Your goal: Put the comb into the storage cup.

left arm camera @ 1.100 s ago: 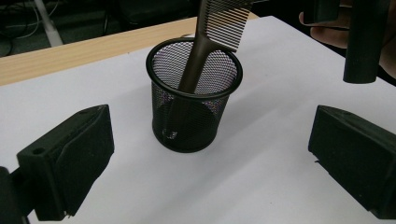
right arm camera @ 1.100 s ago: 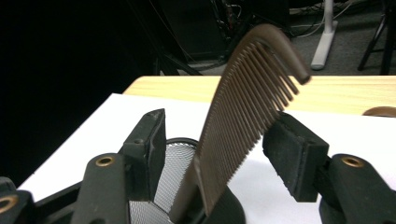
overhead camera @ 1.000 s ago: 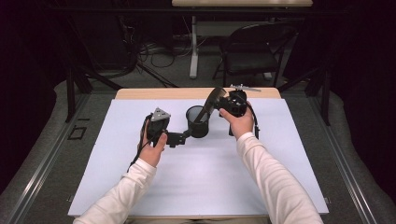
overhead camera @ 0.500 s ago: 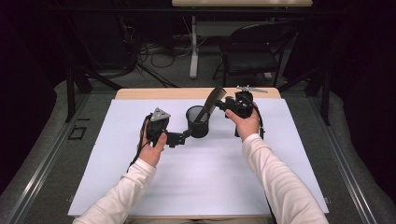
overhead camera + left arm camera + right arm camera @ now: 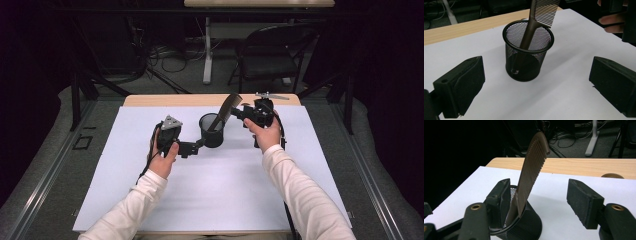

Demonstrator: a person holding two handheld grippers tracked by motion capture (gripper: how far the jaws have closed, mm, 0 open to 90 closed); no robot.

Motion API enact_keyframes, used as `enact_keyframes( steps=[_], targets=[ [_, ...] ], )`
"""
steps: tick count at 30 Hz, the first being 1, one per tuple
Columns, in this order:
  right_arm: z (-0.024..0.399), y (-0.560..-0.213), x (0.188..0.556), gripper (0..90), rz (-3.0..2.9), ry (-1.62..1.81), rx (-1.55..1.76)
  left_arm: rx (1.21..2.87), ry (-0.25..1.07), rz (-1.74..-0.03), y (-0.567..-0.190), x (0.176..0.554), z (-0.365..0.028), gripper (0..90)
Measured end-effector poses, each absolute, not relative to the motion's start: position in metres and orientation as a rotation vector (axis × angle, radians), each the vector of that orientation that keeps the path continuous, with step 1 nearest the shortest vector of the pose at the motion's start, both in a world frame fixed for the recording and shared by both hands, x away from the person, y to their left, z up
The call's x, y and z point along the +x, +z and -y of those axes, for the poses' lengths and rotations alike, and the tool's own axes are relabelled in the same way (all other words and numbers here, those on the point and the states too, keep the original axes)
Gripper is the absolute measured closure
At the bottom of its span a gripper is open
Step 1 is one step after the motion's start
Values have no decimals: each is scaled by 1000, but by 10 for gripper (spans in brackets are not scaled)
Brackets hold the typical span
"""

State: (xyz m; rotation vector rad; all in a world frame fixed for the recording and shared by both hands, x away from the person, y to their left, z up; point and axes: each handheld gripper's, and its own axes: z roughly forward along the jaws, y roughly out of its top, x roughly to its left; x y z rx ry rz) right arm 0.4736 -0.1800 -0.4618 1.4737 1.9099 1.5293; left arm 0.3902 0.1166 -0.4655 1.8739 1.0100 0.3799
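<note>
Since a second ago, the right gripper [image 5: 239,113] has been drawing back from the comb [image 5: 223,112] toward the right side of the worktop [image 5: 125,200], and its jaws have just been opening: in the right gripper view they are standing spread, with the comb next to the left jaw, though whether they are still touching cannot be told. The comb is standing handle-down in the mesh cup [image 5: 212,131], its toothed end leaning up and out over the rim, and the rim seems to be propping it up now rather than the gripper. This looks like the tail of a drop-in: the comb is resting in the cup, so the right hand [image 5: 266,134] is letting go and clearing away so it does not drag the comb out or tip the cup. The cup is sitting near the far edge of the worktop, about midway along it, between the two grippers. The left gripper [image 5: 200,145] is pointing at the cup from the left; in its own view its jaws are spread wide with the cup [image 5: 528,51] beyond them, not pinched, so it seems to be hovering as a guard should the light cup slide. The left hand [image 5: 164,159] is resting low on the worktop. A tall comb [image 5: 537,20] leaning in a small cup could topple it, which may explain the careful release.
</note>
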Motion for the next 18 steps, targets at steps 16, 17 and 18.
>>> enact_keyframes(
  steps=[16, 17, 18],
  targets=[
    [177, -454, 465, 151, -1936, 1411, 1379, 1876, 383, -1010, -464, 390, -119, 5],
    [177, -453, 465, 148, -1934, 1406, 1366, 1877, 383, -1009, -464, 390, -119, 5],
    [178, -453, 464, 144, -1935, 1400, 1364, 1878, 381, -1010, -464, 390, -120, 6]
  ],
)
